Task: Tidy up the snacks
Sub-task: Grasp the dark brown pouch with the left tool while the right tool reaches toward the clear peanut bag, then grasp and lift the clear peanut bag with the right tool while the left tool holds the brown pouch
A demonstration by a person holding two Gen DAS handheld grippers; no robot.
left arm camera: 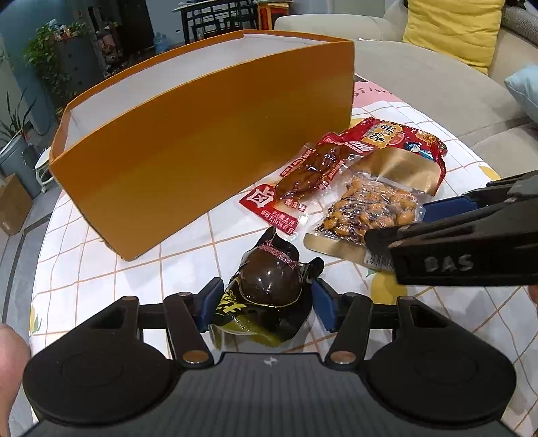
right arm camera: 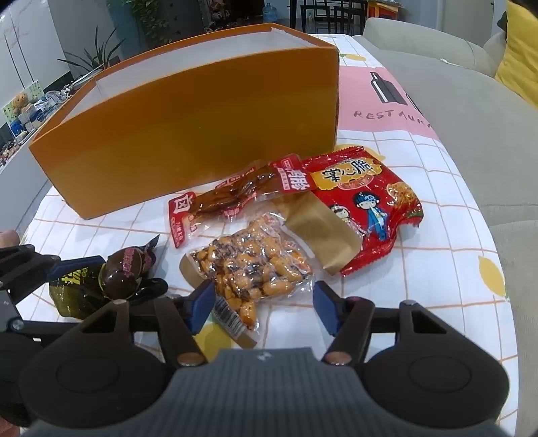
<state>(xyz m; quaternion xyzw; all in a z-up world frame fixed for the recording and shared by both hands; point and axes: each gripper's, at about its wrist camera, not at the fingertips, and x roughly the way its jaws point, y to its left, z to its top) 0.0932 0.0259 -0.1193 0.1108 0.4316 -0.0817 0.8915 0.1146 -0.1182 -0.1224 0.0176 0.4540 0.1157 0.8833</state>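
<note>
A dark braised-egg packet (left arm camera: 269, 285) lies on the tablecloth between the blue pads of my left gripper (left arm camera: 267, 301), and both pads rest against its sides. The same packet (right arm camera: 117, 274) shows at the left of the right wrist view. A clear peanut pack (right arm camera: 255, 265) sits between the pads of my right gripper (right arm camera: 262, 304), which touch its edges. The right gripper (left arm camera: 413, 218) enters the left wrist view from the right, over the peanut pack (left arm camera: 370, 208). Behind lie a red braised-meat pack (right arm camera: 222, 198), a red snack bag (right arm camera: 366, 198) and an open orange box (right arm camera: 188, 134).
The round table has a white grid cloth (right arm camera: 420, 269) with lemon prints and a pink patch. A beige sofa (right arm camera: 470, 117) with a yellow cushion (left arm camera: 450, 30) curves behind the table at the right. Plants (left arm camera: 50, 53) and shelves stand at the back left.
</note>
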